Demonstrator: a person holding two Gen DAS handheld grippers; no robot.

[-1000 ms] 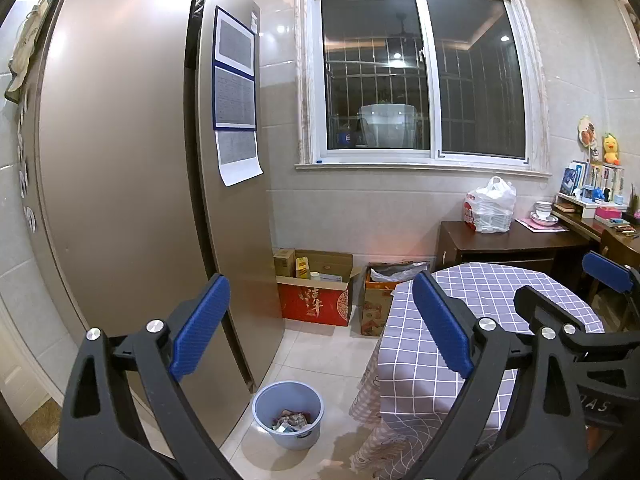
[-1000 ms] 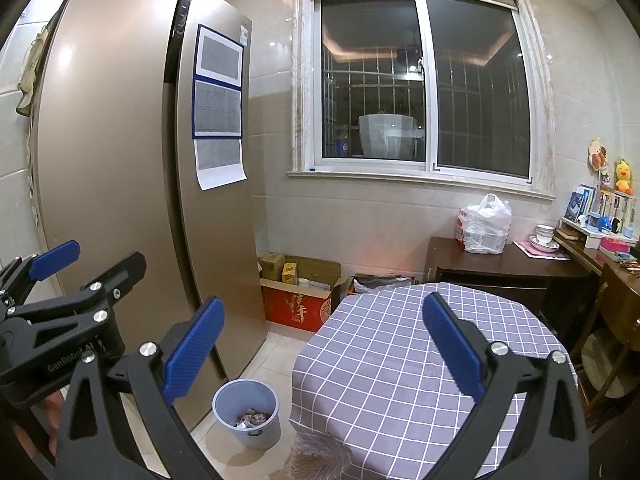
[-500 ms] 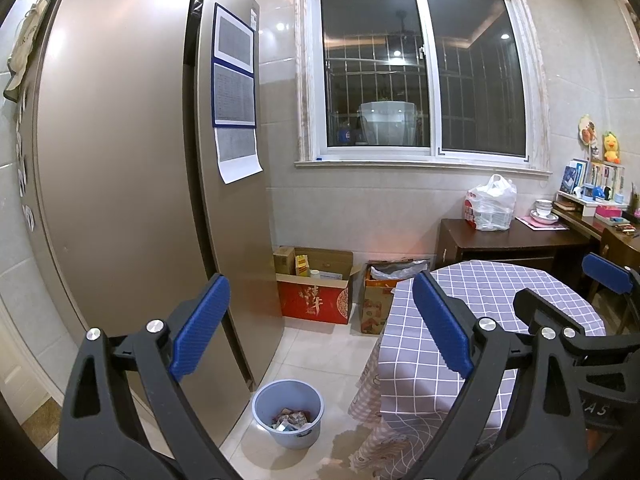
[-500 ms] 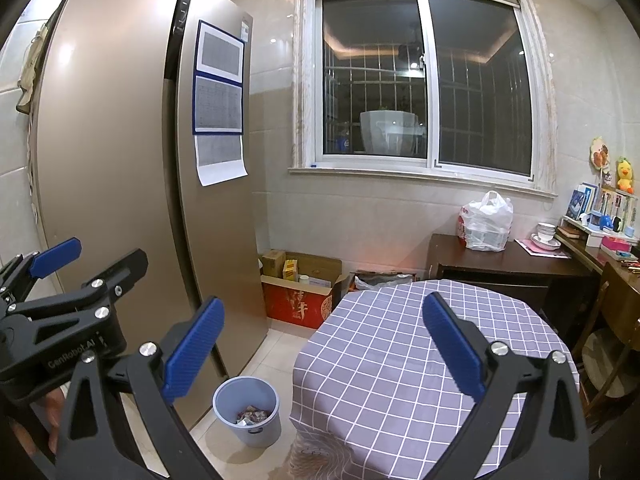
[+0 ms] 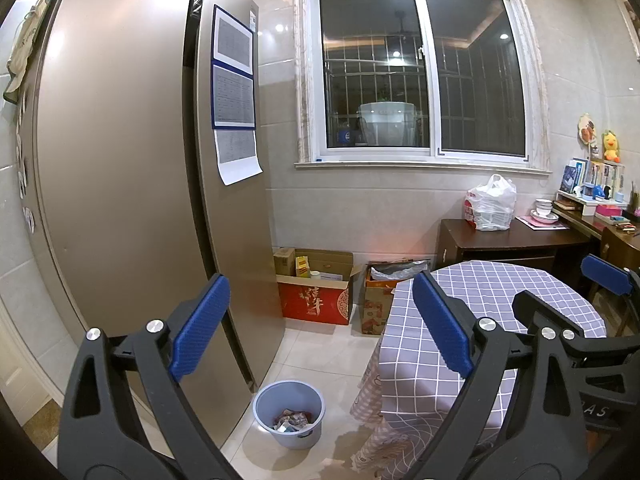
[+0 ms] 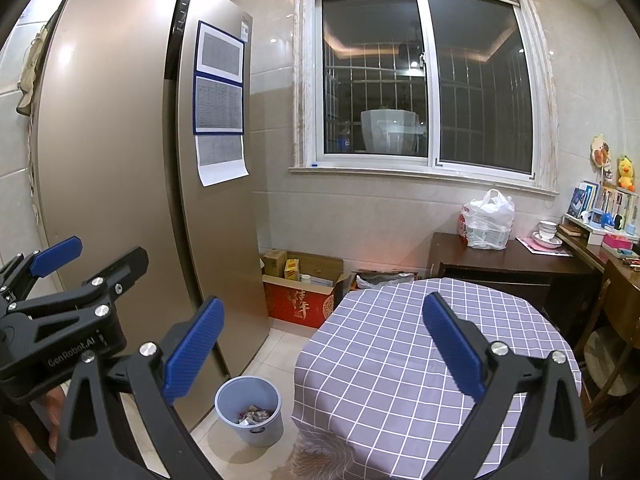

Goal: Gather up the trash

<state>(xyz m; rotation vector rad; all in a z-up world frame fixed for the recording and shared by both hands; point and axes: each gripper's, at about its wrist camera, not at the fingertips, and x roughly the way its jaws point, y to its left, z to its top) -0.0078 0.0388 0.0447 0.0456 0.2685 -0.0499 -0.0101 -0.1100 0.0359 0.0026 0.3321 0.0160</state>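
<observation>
Gold fridge: far left, tall, papers on its side
Left gripper: jaws spread wide, nothing between them; raised above the floor
Bin: pale blue, on the floor between fridge and table; trash lies inside
Table: right, checked cloth bare; no loose litter seen
Right gripper: wide apart, empty
Progress: fits searching or finished; cannot tell
</observation>
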